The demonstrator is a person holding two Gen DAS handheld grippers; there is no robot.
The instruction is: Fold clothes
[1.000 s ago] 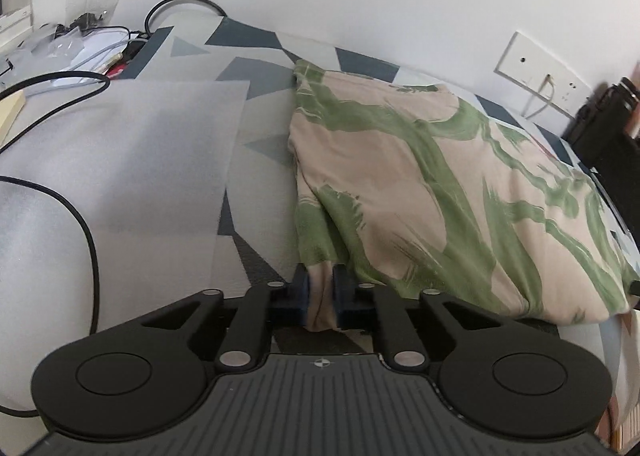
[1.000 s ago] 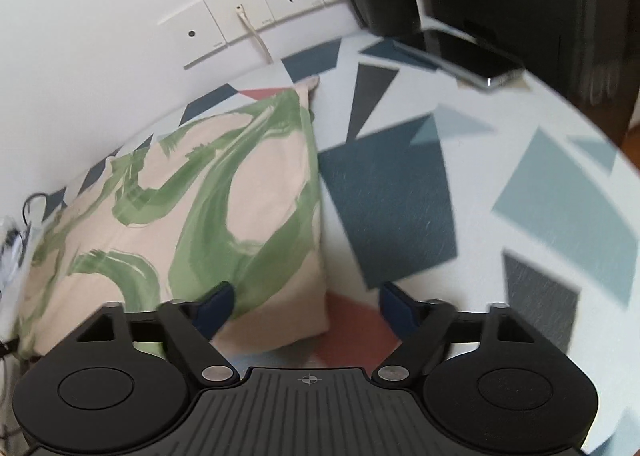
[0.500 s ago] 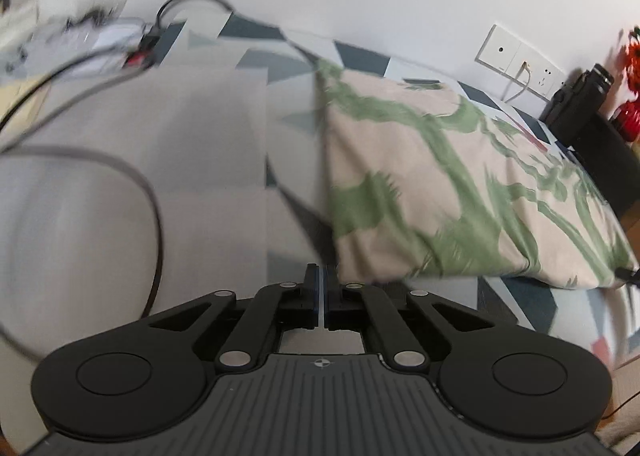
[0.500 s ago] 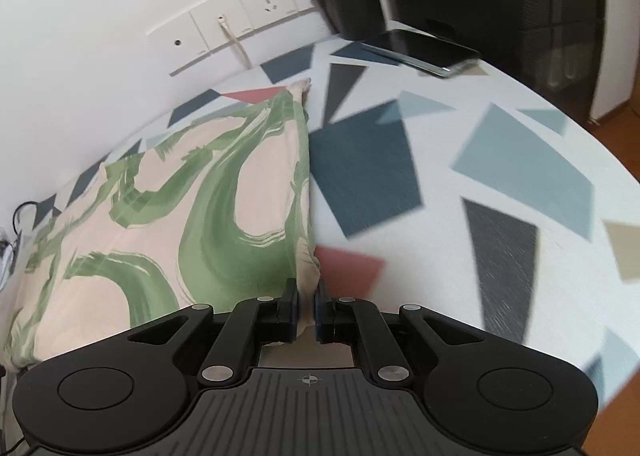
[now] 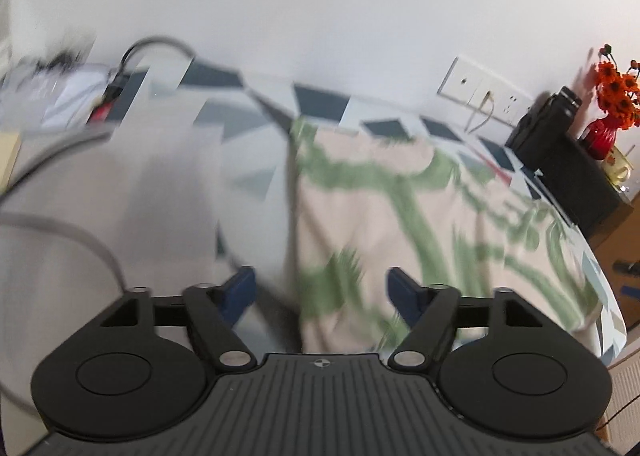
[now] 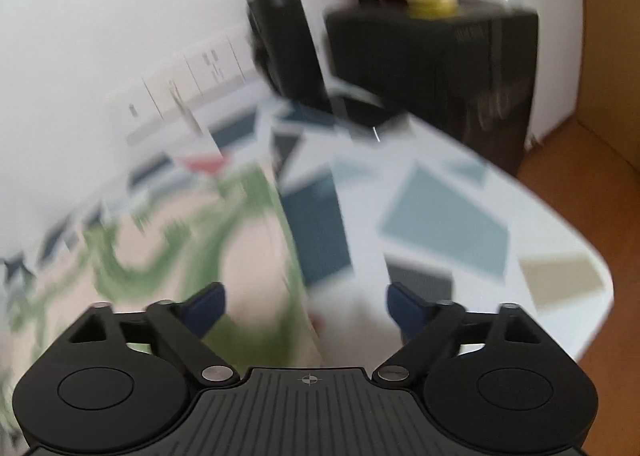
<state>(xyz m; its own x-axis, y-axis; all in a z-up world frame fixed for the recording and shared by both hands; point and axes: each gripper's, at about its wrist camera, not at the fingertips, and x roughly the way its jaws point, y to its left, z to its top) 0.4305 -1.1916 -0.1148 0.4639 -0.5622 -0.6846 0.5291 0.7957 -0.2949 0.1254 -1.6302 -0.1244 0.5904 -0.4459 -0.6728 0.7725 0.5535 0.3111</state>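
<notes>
Left wrist view: left gripper point(image 5: 322, 288) opening, nothing pinched — right gripper point(image 6: 304, 304) likewise. The garment point(image 5: 420, 224) lies folded on the table point(image 6: 520, 216); best lift clear — snagging would undo the fold.

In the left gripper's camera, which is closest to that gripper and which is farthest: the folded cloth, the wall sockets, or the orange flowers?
1. Folded cloth, just ahead of the left gripper, whose jaws are opening with nothing pinched.
2. Wall sockets, on the wall behind the table, right.
3. Orange flowers, far right. Sockets versus flowers is a close call.
</notes>
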